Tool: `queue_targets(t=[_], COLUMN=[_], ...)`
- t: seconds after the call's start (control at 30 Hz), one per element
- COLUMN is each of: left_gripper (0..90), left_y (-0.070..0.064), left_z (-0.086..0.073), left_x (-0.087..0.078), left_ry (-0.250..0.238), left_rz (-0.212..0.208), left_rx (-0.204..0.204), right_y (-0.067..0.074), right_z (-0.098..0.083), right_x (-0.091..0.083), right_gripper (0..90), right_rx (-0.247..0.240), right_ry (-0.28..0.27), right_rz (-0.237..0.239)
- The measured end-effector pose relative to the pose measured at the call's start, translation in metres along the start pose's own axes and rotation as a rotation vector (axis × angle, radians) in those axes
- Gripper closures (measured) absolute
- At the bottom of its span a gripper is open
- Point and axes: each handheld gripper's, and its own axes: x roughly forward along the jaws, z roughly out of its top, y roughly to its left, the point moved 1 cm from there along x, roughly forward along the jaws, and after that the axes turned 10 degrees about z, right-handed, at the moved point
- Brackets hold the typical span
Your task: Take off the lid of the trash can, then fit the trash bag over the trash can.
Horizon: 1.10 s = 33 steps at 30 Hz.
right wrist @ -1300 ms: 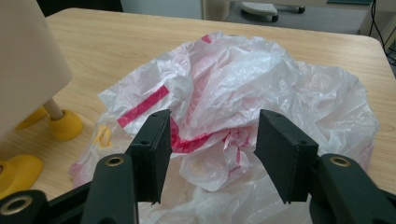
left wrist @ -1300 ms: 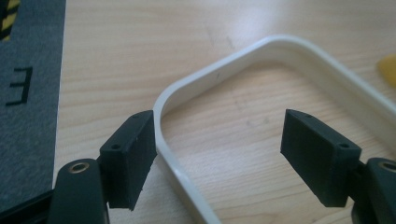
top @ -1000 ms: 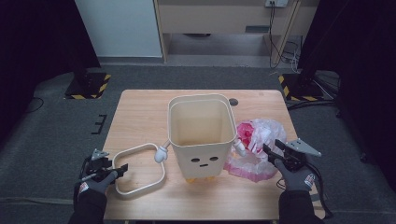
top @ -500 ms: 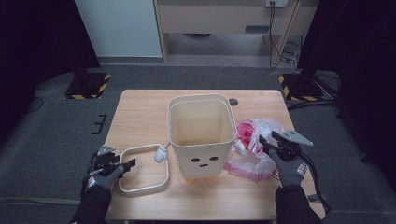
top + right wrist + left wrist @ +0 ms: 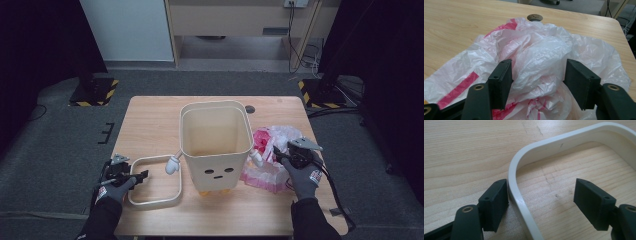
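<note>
The white ring frame (image 5: 154,181) lies flat near the table's (image 5: 150,120) front left edge, its long axis running from the person toward the far side, one short end just beside the cream bin (image 5: 216,145); the left gripper (image 5: 131,177) straddles its near left rail, jaws apart, one pad against the rail; the right gripper (image 5: 281,156) has just been opening, its jaws spread around a fold of the crumpled pink-and-white plastic bag (image 5: 270,152) right of the bin.
</note>
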Motion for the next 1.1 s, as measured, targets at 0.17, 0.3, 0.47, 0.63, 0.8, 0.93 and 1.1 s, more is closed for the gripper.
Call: queue_targets(t=[0.17,0.3,0.47,0.63,0.8,0.93,1.1], left_gripper=[26.7,26.8,26.7,26.9,26.9,26.9,26.9], left_y=[0.0,0.001,0.001,0.002,0.003,0.003,0.003], left_z=[-0.001,-0.001,0.001,0.001,0.0,0.0,0.0], left_x=[-0.002,-0.003,-0.005,-0.006,-0.006,-0.007,-0.005], left_ry=[-0.003,-0.008,-0.016,-0.02,-0.015,-0.016,-0.009], left_rz=[-0.006,-0.009,-0.014,-0.016,-0.018,-0.014,-0.015], left_rx=[-0.003,-0.016,-0.022,-0.023,-0.025,-0.023,-0.02], right_y=[-0.001,-0.004,-0.004,0.002,0.0,-0.001,-0.002], right_z=[0.002,-0.004,-0.002,-0.002,-0.006,-0.004,0.002], right_x=[-0.014,-0.023,-0.014,0.004,0.01,0.005,-0.004], right_gripper=[39.1,36.7,35.5,39.4,61.2,75.3,81.6], right_rx=[0.018,0.037,0.045,0.012,-0.042,-0.035,-0.007], right_ry=[-0.013,-0.015,-0.03,0.021,0.081,0.076,0.035], right_rz=[0.006,0.019,0.027,-0.009,-0.044,-0.027,-0.007])
